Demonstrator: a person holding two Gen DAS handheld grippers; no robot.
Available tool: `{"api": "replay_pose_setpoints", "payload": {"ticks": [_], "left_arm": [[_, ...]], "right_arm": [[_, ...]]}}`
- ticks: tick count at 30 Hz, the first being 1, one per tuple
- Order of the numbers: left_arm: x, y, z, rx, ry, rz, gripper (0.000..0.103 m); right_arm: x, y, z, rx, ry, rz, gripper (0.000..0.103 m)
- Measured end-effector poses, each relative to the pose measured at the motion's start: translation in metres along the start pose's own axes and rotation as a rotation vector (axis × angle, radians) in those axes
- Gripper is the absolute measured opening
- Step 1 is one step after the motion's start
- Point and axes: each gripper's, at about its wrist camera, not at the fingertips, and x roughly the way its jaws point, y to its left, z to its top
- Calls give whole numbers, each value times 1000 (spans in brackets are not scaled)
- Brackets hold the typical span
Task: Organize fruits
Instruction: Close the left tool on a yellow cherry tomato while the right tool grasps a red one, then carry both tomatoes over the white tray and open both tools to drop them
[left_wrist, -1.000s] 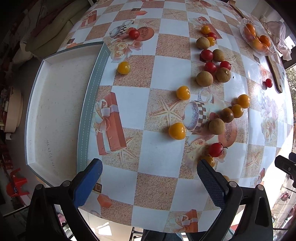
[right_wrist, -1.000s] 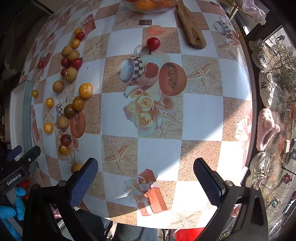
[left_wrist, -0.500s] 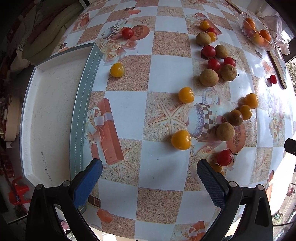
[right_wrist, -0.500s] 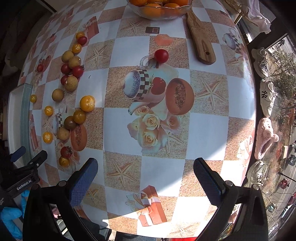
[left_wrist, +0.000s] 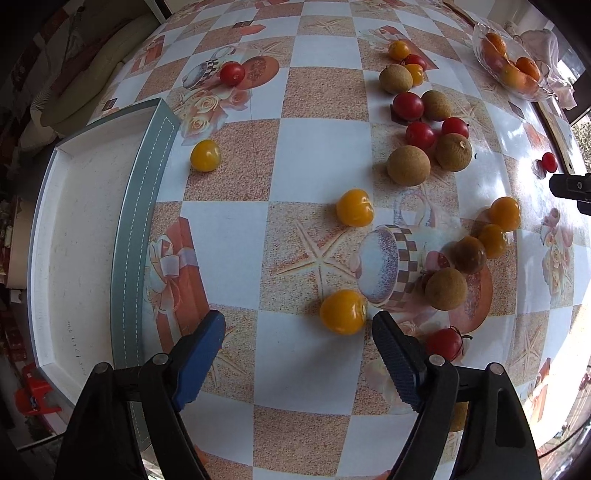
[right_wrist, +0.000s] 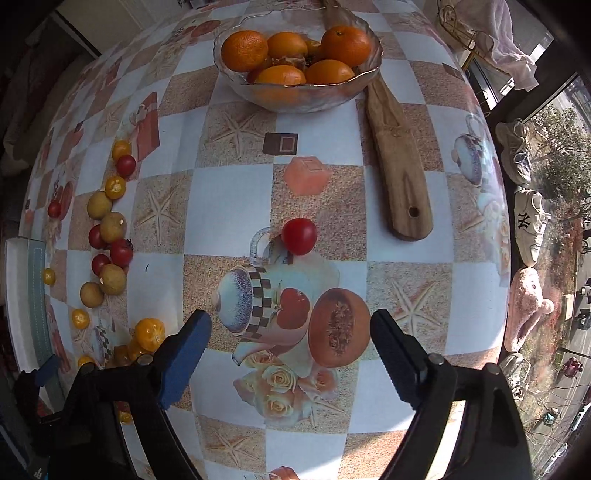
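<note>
Many small fruits lie loose on the patterned tablecloth: yellow tomatoes, red cherry tomatoes and brown longans. My left gripper is open and empty, low over the table. A yellow tomato sits just ahead of it, close to the right finger. A red tomato lies to the right of that finger. My right gripper is open and empty. A lone red tomato lies ahead of it, in line with the gap. The fruit cluster shows at the left of the right wrist view.
A white tray with a grey-green rim lies at the table's left edge. A glass bowl of oranges stands at the back, with a wooden board beside it. The table edge is to the right, with shoes on the floor beyond.
Both grippers have moved forward and lower over the table. The yellow tomato now lies close to the left gripper's fingers, and the lone red tomato is nearer the right gripper. Both stay open.
</note>
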Motion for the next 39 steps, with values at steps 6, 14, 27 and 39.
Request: {"api": "replay_pose_setpoints", "payload": {"ticks": [6,14,27,39], "left_arm": [[5,-10,2,-23,2,-11,65],[-8,-30,-1,-35,-1,-69,26],[-52,2,-26,-65,-56,-124,26],[-74,97,-41,-171,-130,-79,26]], "right_arm": [[9,0,32,-15,-32,10,64],[12,14,33,-59,-43,-21,20],[-13,42,-12,-79,-24,166,20],[-32,127,-46,-200,-18,261,20]]}}
